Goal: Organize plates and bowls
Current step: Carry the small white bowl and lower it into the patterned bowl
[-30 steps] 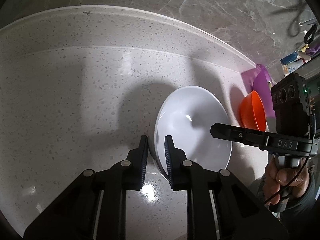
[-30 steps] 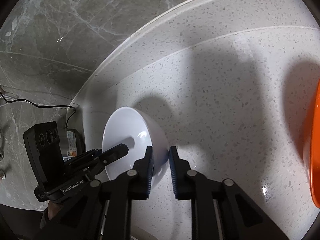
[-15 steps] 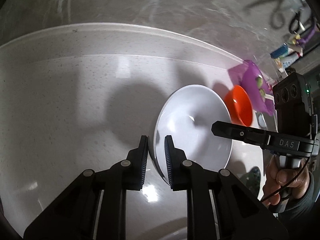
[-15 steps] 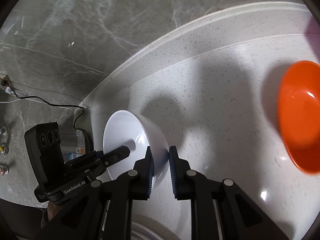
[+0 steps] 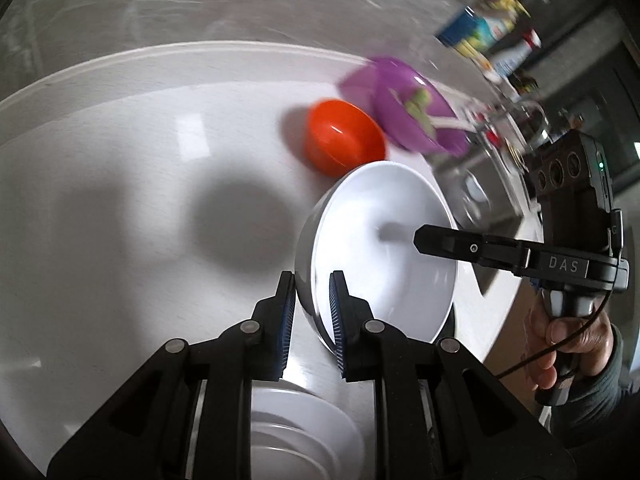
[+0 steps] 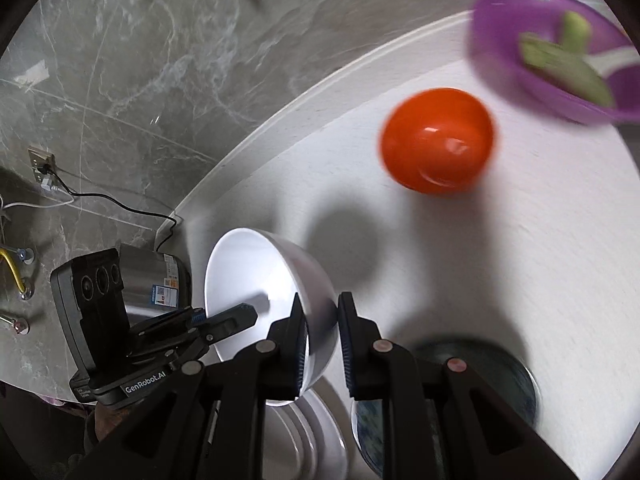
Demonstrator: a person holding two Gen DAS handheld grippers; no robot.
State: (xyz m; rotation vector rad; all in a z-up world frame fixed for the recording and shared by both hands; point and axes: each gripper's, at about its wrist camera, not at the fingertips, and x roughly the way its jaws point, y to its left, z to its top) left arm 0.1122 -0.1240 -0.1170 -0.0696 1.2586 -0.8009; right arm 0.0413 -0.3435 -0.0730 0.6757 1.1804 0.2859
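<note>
Left wrist view: left tool [image 5: 312,312] clamps the near rim of a glossy white bowl [image 5: 384,256], raised above the speckled pale worktop [image 5: 120,184]; smooth orange bowl [image 5: 344,136] beyond.

Right wrist view: right tool [image 6: 322,340] grips the opposite rim; stacked white plates [image 6: 320,436] beneath.

The left gripper [image 5: 311,312] pinches the near rim of a white bowl [image 5: 384,256], held above the counter [image 5: 120,184]. The right gripper [image 5: 424,240] grips its far rim. Beyond sit an orange bowl [image 5: 344,136] and a purple bowl [image 5: 416,108]. White plates [image 5: 304,432] lie below.
</note>
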